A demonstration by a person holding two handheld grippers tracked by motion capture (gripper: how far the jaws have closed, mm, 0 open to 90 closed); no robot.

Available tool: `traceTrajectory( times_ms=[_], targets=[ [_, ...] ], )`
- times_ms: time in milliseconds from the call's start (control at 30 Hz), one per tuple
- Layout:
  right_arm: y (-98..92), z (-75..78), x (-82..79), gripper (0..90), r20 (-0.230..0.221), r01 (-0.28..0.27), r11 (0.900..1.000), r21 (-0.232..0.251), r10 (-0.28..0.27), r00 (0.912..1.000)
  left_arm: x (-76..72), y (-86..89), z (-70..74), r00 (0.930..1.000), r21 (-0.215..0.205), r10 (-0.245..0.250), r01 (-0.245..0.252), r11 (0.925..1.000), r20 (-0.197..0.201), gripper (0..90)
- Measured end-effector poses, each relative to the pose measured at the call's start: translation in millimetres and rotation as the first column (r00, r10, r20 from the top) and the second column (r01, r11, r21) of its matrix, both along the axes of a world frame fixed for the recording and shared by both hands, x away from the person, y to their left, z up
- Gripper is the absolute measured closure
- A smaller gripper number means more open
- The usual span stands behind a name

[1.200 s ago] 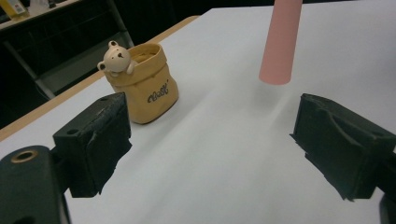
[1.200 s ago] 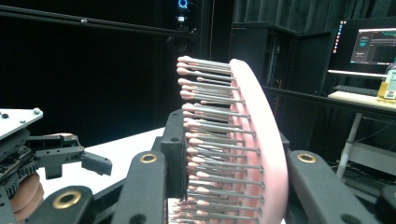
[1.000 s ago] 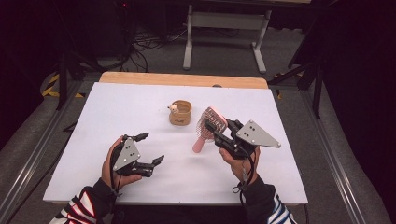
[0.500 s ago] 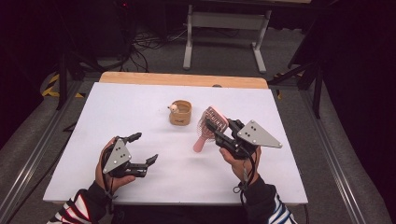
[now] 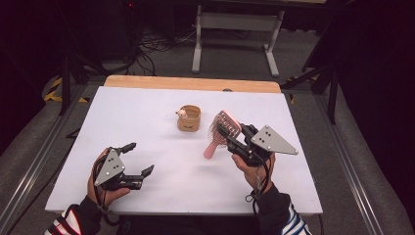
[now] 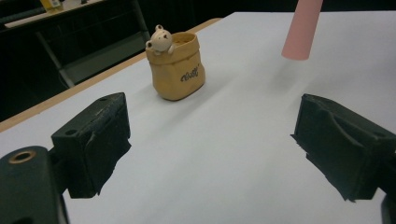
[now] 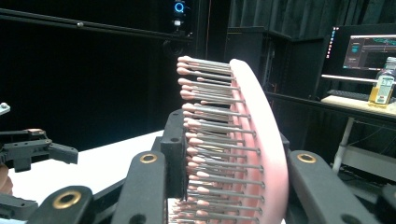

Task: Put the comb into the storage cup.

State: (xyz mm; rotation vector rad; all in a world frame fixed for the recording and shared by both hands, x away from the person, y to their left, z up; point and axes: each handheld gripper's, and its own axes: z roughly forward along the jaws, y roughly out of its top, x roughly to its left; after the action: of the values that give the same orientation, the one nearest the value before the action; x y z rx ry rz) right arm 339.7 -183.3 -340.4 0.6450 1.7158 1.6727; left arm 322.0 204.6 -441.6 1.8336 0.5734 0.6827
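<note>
From above, the right gripper (image 5: 230, 138) holds a pink hairbrush (image 5: 221, 133) lifted off the white table (image 5: 147, 112), right of centre, its handle slanting down toward the near side with the tip just over the tabletop. The fingers pinch the brush at its head. The right gripper view brings that grip up close: one finger (image 7: 175, 154) lies against the pin-tipped bristles and the other sits behind the brush's smooth pink back, the head standing upright between them, detail the high view cannot give. It also catches the left gripper (image 7: 35, 144) off at its left edge.

The left gripper (image 5: 139, 159) hovers low over the near left part of the table, its fingers spread wide with nothing between them. The left gripper view shows bare table between the two pads (image 6: 100, 140), and beyond them a small tan pouch-shaped pot (image 6: 177, 67) with a little bear figure (image 6: 159, 39) peeking over its rim, lettering on its front. The brush's handle end hangs in at the top right there.
</note>
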Motion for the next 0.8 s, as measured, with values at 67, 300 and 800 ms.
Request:
traceTrajectory(
  times_ms=[67,300,800],
  targets=[
    [0.1,0.3,-0.2,63.8,0.001,0.001,1.0,-0.001,-0.001,1.0,-1.9,3.1,-0.8,1.0,0.003,-0.005,0.005,1.0,-0.006,11.4],
    [2.0,3.2,0.7,63.8,0.011,0.002,1.0,-0.005,-0.002,0.9999,-6.3,12.1,-4.3,0.9999,0.016,0.012,-0.012,0.9998,-0.007,10.3],
    [-0.8,21.0,9.9,63.8,0.042,0.024,1.0,0.015,-0.025,0.9988,-10.4,27.0,-9.9,0.9986,0.049,0.05,-0.049,0.9976,-0.017,9.9]
  ],
)
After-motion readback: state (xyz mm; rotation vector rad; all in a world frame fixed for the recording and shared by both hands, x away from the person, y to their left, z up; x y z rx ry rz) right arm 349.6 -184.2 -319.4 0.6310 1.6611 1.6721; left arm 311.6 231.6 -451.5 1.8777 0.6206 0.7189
